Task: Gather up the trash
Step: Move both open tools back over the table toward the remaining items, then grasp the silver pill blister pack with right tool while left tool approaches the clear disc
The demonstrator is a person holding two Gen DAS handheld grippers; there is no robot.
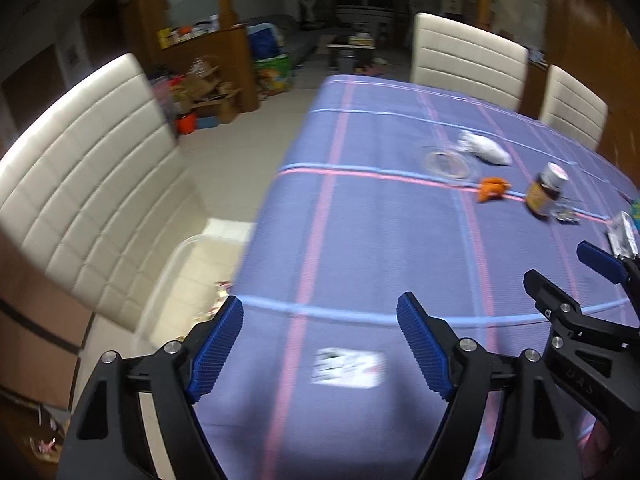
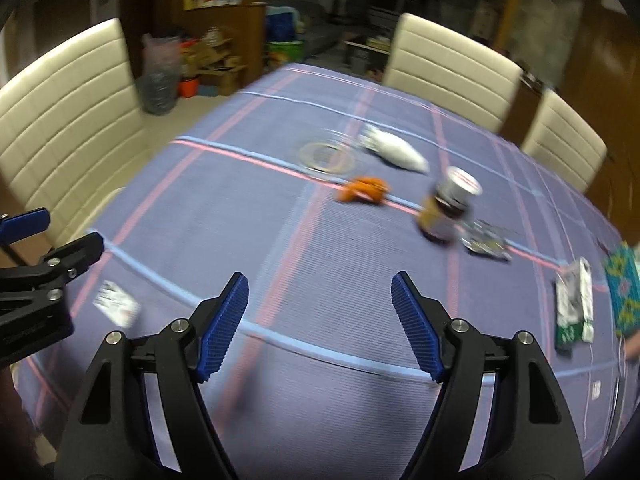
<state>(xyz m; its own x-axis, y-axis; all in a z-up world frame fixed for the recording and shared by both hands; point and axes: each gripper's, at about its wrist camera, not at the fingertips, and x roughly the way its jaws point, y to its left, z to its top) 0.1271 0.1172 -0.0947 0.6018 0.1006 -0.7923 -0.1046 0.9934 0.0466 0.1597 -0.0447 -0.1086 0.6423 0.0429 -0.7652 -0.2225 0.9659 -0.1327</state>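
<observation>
Blue-padded left tongs [image 1: 320, 344] and right tongs [image 2: 320, 326] hang released and empty above the plaid-clothed bench [image 2: 280, 220], a white wrapper [image 1: 347, 368] lying near, orange peel [image 2: 364, 194] and crumpled tissue [image 2: 394, 152] farther off.

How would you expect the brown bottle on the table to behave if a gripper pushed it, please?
The bottle stands upright, tall against its base, so a push near its cap would probably tip it. Its round body would then likely roll across the cloth. It looks rigid, so it should not crush.
</observation>
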